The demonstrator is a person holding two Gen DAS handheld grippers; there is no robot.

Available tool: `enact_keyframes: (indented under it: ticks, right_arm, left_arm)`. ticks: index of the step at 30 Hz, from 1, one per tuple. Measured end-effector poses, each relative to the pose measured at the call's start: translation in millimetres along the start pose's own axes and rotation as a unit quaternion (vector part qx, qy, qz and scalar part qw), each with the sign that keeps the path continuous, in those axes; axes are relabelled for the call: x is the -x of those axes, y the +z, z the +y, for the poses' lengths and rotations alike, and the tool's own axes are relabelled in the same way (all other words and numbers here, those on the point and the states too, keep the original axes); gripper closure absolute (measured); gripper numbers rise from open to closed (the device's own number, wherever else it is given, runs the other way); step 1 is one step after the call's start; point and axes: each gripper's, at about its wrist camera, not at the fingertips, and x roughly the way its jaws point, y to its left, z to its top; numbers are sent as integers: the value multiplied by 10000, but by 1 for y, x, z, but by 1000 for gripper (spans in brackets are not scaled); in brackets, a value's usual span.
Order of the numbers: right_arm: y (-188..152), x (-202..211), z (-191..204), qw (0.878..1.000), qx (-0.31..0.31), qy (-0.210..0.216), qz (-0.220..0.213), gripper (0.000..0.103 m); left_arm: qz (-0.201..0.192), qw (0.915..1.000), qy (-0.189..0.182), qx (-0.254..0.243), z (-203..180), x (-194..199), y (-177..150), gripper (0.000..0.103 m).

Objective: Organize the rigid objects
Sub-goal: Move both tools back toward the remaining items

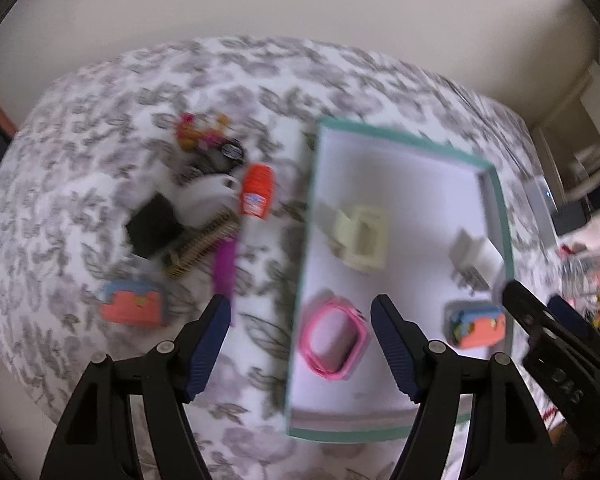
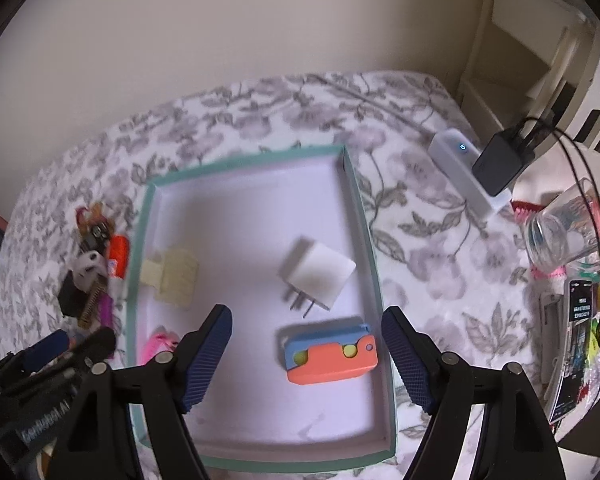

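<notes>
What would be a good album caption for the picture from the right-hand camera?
Open right gripper above a teal-rimmed tray holding a white plug, orange-and-blue toy and cream clip.

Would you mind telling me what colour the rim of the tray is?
The tray rim is teal green around a white floor; the right wrist view shows it best.

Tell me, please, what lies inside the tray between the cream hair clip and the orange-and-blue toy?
In the right wrist view, the white plug adapter lies roughly between the cream hair clip and the orange-and-blue toy, on the floor of the tray; it touches neither.
</notes>
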Motion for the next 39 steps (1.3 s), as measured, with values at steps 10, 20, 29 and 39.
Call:
enact_keyframes:
  ticks: [10,20,29,39]
  right_arm:
    - [0,1,7,9999,29,71,-117,6]
    - [-3,1,26,9994,206,165,-238,0]
    - [-7,4,64,9969,507,479,-372,0]
    - [-17,-5,126,9900,979,969,-315,0]
  left_arm:
    - [-327,9947,709,663,55,8,9,14]
    - [-344,9906,783,1067,85,6,10,12]
    - [-685,9773,1044,1710,137,24,9,11]
    - [-636,9621,1404,2248,202,25,-2,11]
